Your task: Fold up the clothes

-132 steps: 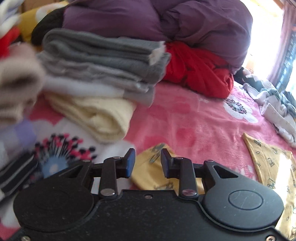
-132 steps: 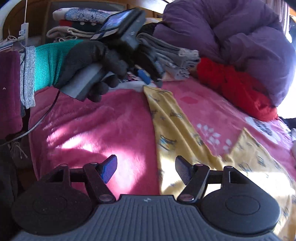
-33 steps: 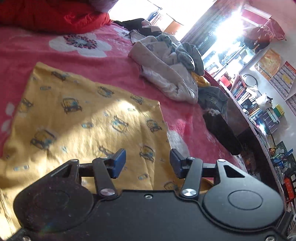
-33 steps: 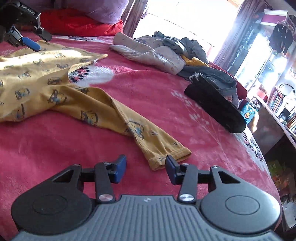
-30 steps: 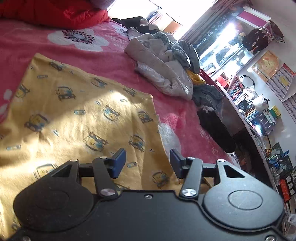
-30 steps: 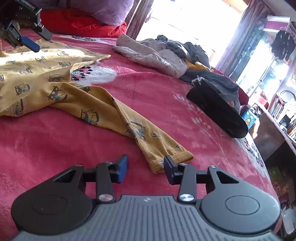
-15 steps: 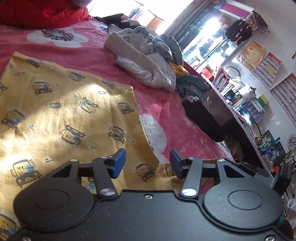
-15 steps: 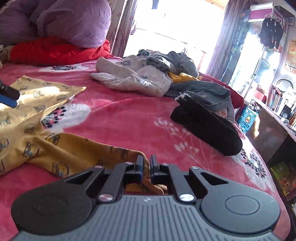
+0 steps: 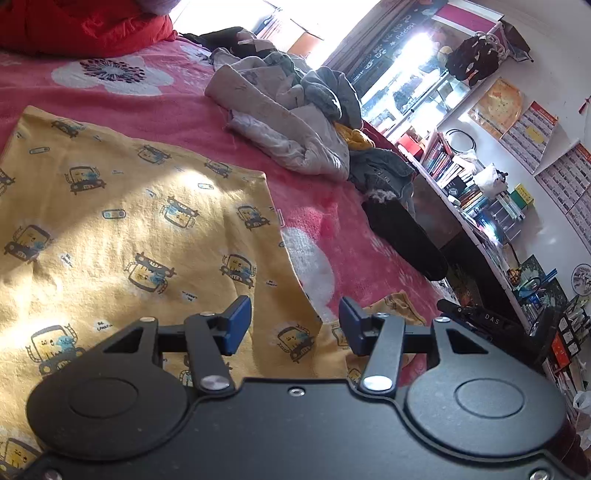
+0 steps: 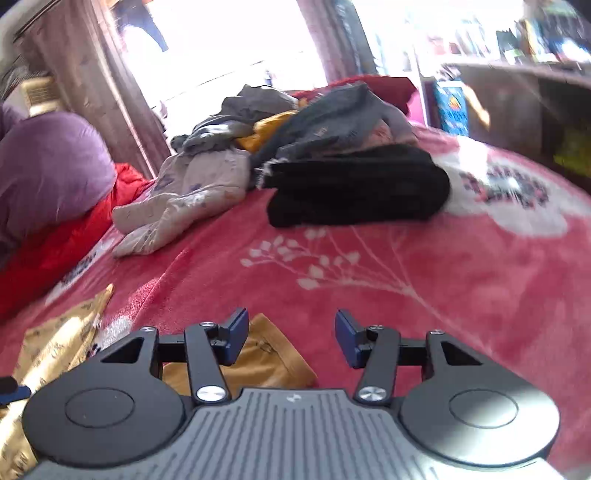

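The yellow shirt [image 9: 140, 206] lies flat on the bed [image 9: 332, 206] for folding. The right gripper [image 10: 288, 338] jaws have just opened, dropping the sleeve [image 10: 266, 362]; the left gripper [image 9: 295, 325] hovers half-open, empty.

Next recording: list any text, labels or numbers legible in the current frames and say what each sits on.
"DAS" – on the black device at the bed's right edge, left wrist view.
"HAPPY" – partly legible, running down the dark banner by the window.
Small print on the yellow garment – too small to read.
Book spines, wall calendars – too small.
Blue box, right wrist view – blurred.
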Tool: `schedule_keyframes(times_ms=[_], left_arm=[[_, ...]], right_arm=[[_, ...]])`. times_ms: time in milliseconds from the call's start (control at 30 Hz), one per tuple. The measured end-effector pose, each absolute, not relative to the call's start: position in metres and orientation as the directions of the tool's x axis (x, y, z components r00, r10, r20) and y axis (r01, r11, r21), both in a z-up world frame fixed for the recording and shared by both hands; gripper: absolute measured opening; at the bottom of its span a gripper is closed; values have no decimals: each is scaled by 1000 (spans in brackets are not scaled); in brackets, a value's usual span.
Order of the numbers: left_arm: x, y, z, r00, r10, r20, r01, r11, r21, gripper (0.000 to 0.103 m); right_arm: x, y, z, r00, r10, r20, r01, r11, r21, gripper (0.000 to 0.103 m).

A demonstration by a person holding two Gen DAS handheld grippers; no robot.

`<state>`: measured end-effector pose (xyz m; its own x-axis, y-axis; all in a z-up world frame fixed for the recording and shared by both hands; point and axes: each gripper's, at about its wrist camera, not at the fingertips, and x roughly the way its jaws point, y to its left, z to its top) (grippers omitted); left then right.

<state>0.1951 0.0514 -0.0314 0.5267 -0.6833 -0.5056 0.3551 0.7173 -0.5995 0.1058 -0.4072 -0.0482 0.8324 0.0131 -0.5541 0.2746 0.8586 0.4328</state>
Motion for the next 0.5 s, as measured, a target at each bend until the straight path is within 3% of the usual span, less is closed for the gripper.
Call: schedule_keyframes(times_ms=[100, 233, 267, 300, 333, 500], left_arm=[[184, 45, -28, 518, -675, -525, 391, 733, -556, 50], [155, 25, -21, 519, -644, -562, 464, 765, -448, 49], [146, 18, -21, 517, -639, -569, 482, 767, -423, 45], [138, 12, -21, 519, -627, -581, 496, 774, -393, 33], [132, 5, -23, 523, -611, -594, 502, 784, -364, 31], [116, -21, -42, 466, -573, -675, 555, 783, -281, 29]], right_arm=[[91, -422, -79, 832, 90, -548, 312, 741, 595, 52], [93, -421, -85, 842, 114, -527, 304, 707, 639, 53], [96, -419, -85, 837, 111, -536, 307, 715, 628, 52], [98, -417, -85, 832, 105, -544, 311, 724, 616, 51], [98, -416, -85, 833, 105, -544, 308, 728, 613, 51], [101, -418, -88, 835, 151, -529, 285, 703, 652, 35]])
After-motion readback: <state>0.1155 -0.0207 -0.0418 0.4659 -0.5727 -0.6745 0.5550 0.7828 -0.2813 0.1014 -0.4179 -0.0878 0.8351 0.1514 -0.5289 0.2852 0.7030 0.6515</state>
